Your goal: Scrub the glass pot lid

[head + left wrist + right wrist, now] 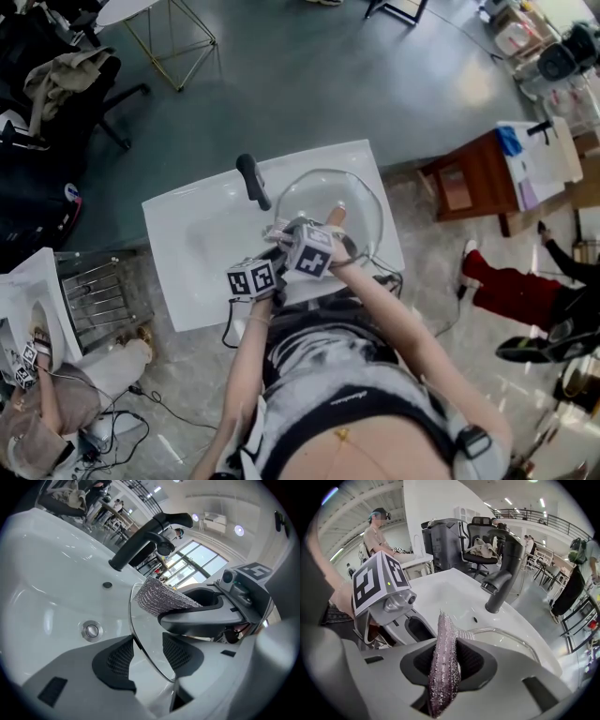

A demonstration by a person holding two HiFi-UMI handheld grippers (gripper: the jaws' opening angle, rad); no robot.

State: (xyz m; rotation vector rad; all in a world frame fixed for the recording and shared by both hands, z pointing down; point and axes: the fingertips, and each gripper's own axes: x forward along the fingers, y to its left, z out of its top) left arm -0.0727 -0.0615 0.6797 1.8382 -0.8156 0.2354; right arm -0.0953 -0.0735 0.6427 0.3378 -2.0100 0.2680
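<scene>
Your left fingers point(118, 660) stand wide, with the rim of the glass pot lid point(146, 631) crossing slantwise between them. It meets one pad at its tip and the other near its root, so the left gripper point(150, 657) holds the lid on edge. Your right fingers point(471, 659) are pinched onto a sparkly scrubbing cloth point(442, 667), which stands up out of the right gripper point(446, 663) at the lower middle of its view. In the left gripper view, that cloth lies at the lid's upper edge near the frame's centre, below the black faucet point(145, 543). From the head view, the lid sits over the right half of the white sink point(202, 234), at the picture's middle, with both grippers at its near edge. The drain point(92, 630) shows at the left, apart from the lid.
</scene>
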